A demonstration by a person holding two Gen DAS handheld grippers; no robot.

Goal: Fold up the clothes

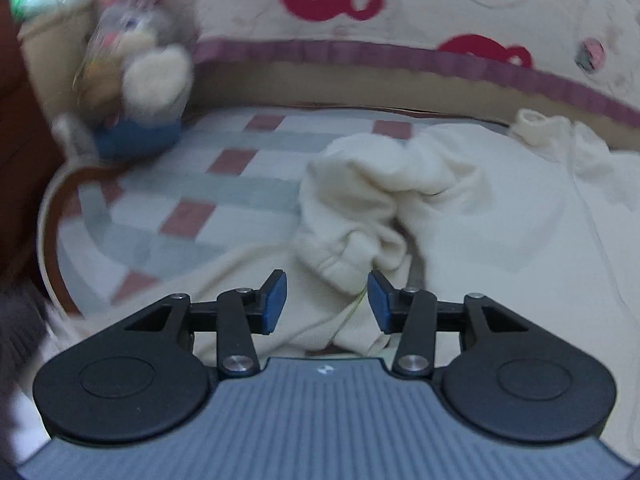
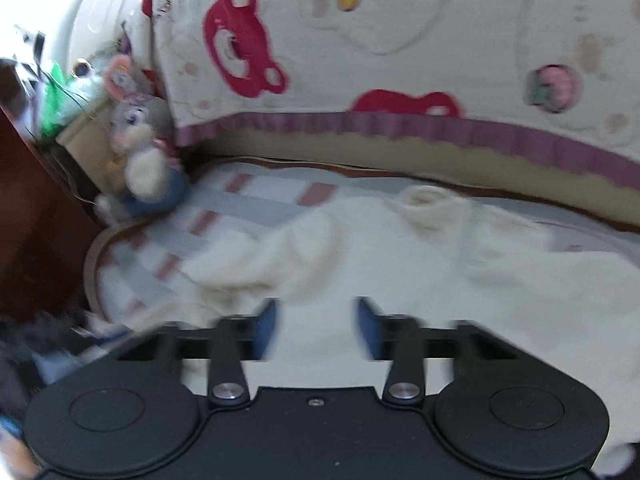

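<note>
1. the left gripper [image 1: 327,303] holds its two blue-padded fingers [image 1: 274,302] wide apart, with nothing pinched between them.
2. a cream garment [image 1: 460,208] lies on the checked sheet [image 1: 192,184] straight ahead of the left gripper. a rumpled sleeve or cuff end of it bunches up just beyond the finger gap, and a fold hangs down into the space between the pads, but whether it touches either pad cannot be told.
3. a thin pale thread [image 1: 356,304] runs down through that gap, close to the right-hand pad.
4. the rest of the garment spreads flatter ahead and to the right of the left gripper, its ribbed neck or cuff [image 1: 536,122] far ahead on the right, near the padded back edge.
5. a stuffed rabbit toy [image 1: 140,80], blurred, sits far ahead and to the left of the left gripper, on the sheet's corner.
6. a bear-print blanket [image 1: 460,8] with a purple frill hangs across the far side.
7. the right gripper [image 2: 316,330] is likewise spread wide, its fingers empty. the view is blurred.
8. the cream garment [image 2: 400,256] fills the area directly ahead of and under the right gripper's fingers. its ribbed opening lies further ahead, slightly right.
9. the rabbit toy [image 2: 140,152] is ahead and left of the right gripper, against the blanket [image 2: 420,32].
</note>
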